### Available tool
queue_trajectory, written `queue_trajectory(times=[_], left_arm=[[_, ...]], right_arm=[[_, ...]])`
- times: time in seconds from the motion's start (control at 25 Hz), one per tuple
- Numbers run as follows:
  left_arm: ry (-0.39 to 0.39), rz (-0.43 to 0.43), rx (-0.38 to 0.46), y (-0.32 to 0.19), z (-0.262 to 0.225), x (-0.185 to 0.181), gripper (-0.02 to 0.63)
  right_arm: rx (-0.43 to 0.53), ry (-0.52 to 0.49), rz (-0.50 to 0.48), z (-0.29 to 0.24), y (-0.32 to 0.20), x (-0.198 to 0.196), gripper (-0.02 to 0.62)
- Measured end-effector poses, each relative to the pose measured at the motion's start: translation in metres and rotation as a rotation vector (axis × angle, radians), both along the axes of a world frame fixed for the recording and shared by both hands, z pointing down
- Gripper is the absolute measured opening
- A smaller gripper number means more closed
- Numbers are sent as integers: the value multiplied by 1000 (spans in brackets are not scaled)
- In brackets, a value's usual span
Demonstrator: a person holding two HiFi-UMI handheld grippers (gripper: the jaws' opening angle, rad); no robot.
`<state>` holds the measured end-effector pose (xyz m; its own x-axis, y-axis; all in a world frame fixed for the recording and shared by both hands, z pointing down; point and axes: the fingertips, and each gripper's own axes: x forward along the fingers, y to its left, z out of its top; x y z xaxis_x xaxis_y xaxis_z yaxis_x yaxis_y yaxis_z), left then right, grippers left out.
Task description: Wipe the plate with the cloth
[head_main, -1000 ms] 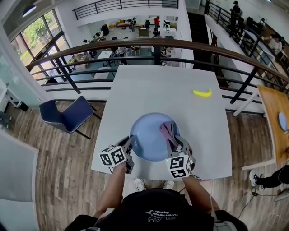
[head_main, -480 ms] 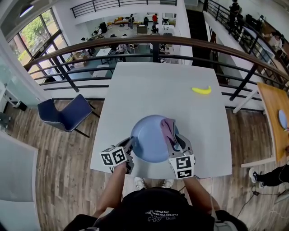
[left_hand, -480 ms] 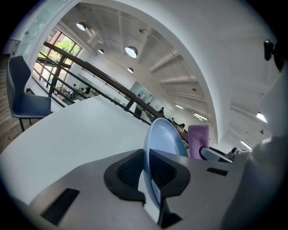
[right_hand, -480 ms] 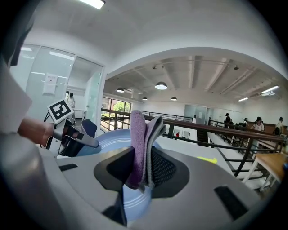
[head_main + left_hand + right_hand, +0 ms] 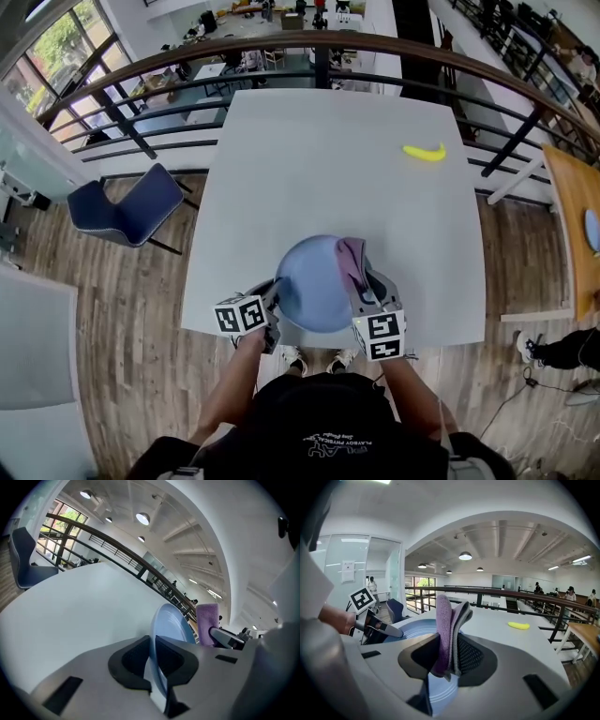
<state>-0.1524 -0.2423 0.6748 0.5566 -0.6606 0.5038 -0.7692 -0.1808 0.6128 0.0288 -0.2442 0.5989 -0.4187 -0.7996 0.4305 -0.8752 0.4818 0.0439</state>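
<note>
A light blue plate (image 5: pixel 311 283) is held over the near edge of the white table (image 5: pixel 328 169). My left gripper (image 5: pixel 272 302) is shut on the plate's left rim (image 5: pixel 164 625), which stands edge-on between its jaws. My right gripper (image 5: pixel 361 286) is shut on a folded purple cloth (image 5: pixel 352 260); the cloth (image 5: pixel 446 630) sticks up between its jaws, and it lies against the plate's right side (image 5: pixel 410 630). The left gripper (image 5: pixel 377 629) also shows across the plate in the right gripper view.
A yellow banana (image 5: pixel 424 152) lies at the table's far right, also seen as the banana (image 5: pixel 519 626) in the right gripper view. A blue chair (image 5: pixel 127 211) stands left of the table. A railing (image 5: pixel 319 52) runs behind the table's far edge.
Both grippers with the plate and cloth have come down and a little nearer to me. The plate now looks smaller and closer to the table's near edge.
</note>
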Motion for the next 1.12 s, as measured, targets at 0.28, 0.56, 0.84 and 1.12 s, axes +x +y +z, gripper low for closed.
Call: queue_trajectory(times=[0.28, 0.56, 0.84, 1.12], left_arm=[[-20, 34, -105, 18, 45, 12, 40], [-4, 36, -192, 30, 80, 19, 40], [-11, 23, -233, 32, 95, 20, 38], [-4, 4, -289, 35, 110, 24, 35]], right_arm=[[-109, -14, -1, 41, 4, 6, 107], [-205, -49, 20, 76, 7, 13, 107], [-229, -51, 4, 85, 8, 9, 107], [-263, -50, -13, 101, 8, 6, 107]])
